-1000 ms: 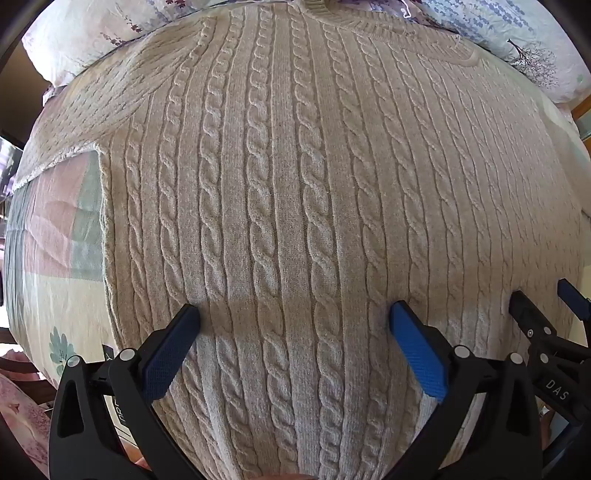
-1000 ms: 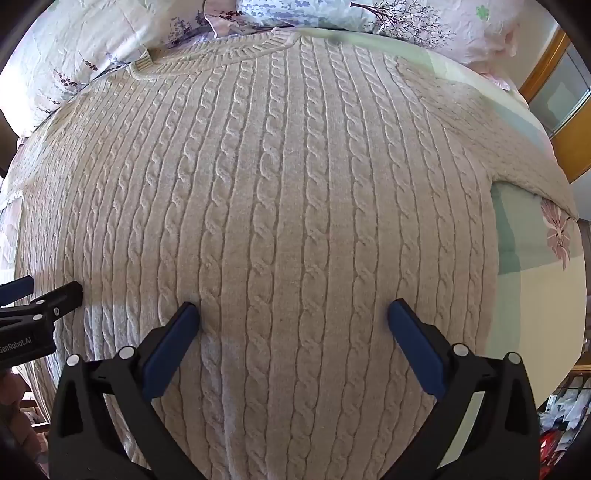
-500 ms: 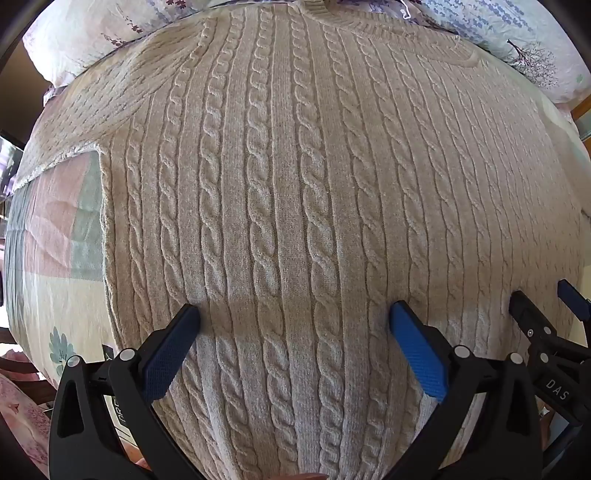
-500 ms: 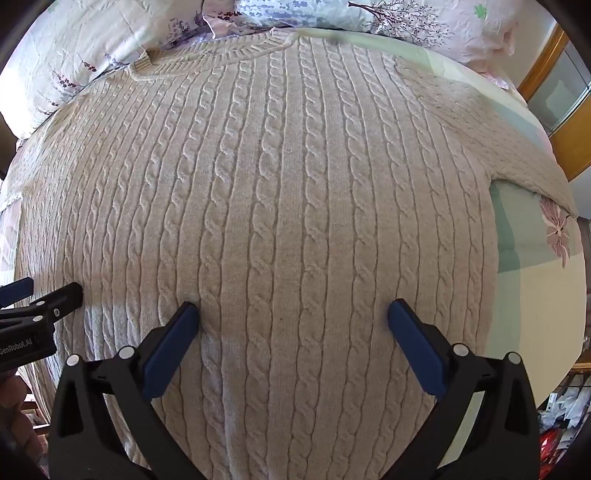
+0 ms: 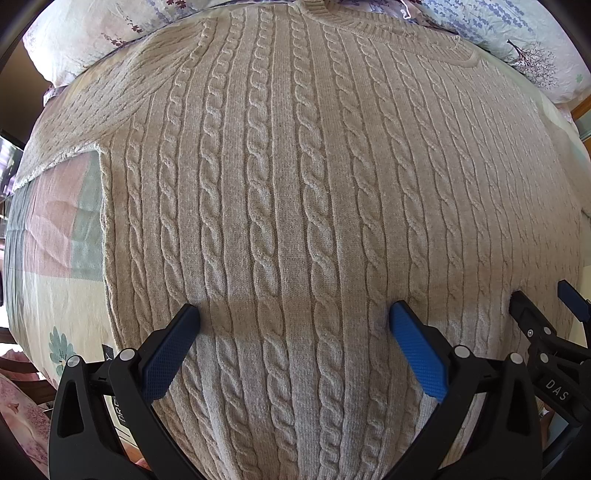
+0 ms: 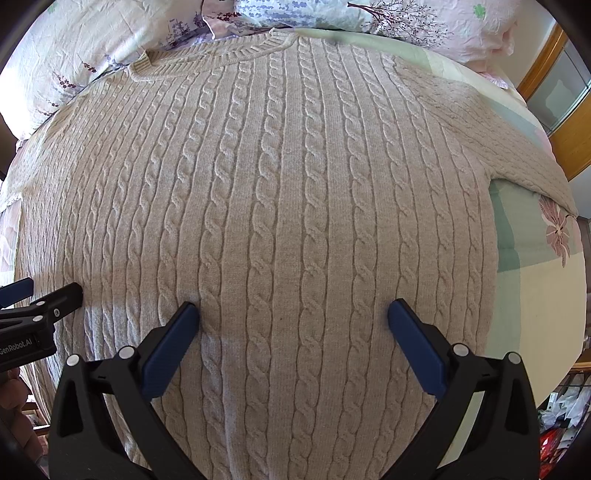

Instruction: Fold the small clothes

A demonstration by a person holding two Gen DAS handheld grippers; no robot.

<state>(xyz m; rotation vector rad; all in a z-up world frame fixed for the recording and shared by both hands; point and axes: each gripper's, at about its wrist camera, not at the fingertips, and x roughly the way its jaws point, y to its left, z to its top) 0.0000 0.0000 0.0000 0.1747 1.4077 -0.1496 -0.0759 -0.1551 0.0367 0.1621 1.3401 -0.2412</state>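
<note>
A beige cable-knit sweater [image 5: 295, 184] lies flat and spread out on a bed, collar at the far end; it fills the right wrist view too [image 6: 288, 192]. My left gripper [image 5: 293, 317] is open, just above the sweater's lower left part, holding nothing. My right gripper [image 6: 291, 314] is open above the lower right part, empty. The right gripper also shows at the right edge of the left wrist view [image 5: 543, 306], and the left gripper at the left edge of the right wrist view [image 6: 44, 295]. One sleeve runs out to the left [image 5: 74, 129], the other to the right [image 6: 517, 147].
The bed sheet [image 5: 48, 258] is pastel patchwork with flowers, also seen on the right [image 6: 535, 288]. Floral pillows [image 6: 406, 18] lie beyond the collar. A wooden door frame [image 6: 554, 110] stands at the far right. Clutter [image 6: 561, 424] lies beside the bed's near right corner.
</note>
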